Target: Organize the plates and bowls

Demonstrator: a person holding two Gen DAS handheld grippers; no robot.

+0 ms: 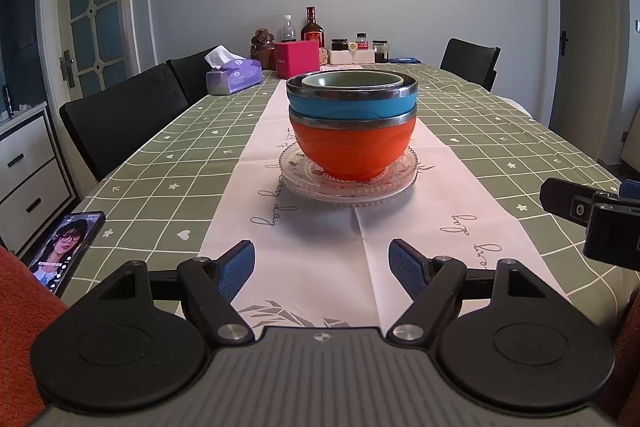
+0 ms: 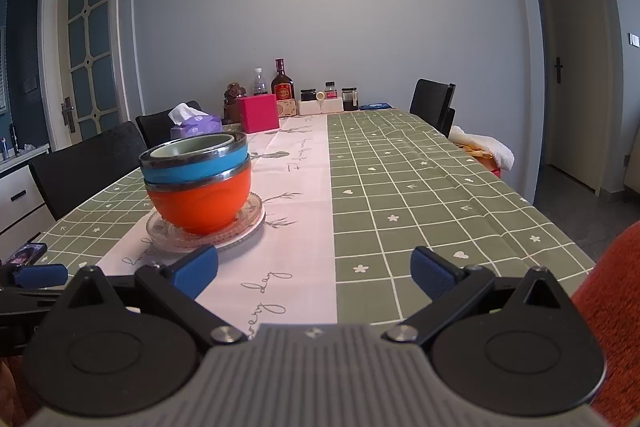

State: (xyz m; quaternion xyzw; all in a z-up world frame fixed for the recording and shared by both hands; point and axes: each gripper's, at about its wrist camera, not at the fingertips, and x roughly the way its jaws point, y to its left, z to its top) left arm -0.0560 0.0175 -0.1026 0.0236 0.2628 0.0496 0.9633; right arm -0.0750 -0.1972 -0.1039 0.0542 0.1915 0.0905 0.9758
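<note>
A stack stands on the white table runner. A green bowl point(image 1: 352, 81) sits inside a blue bowl point(image 1: 352, 105), which sits in an orange bowl point(image 1: 351, 151) on clear glass plates point(image 1: 348, 183). My left gripper point(image 1: 322, 267) is open and empty, a little short of the stack. My right gripper point(image 2: 314, 273) is open and empty, to the right of the stack, which shows at the left of the right wrist view: green bowl point(image 2: 192, 147), blue bowl point(image 2: 196, 169), orange bowl point(image 2: 200, 205), glass plates point(image 2: 206, 231).
A phone point(image 1: 66, 251) lies at the table's left front edge. A tissue box point(image 1: 234, 75), a pink box point(image 1: 296, 59), bottles and jars point(image 1: 312, 27) stand at the far end. Black chairs point(image 1: 124, 115) line both sides. The right gripper's body point(image 1: 592, 215) shows at the right.
</note>
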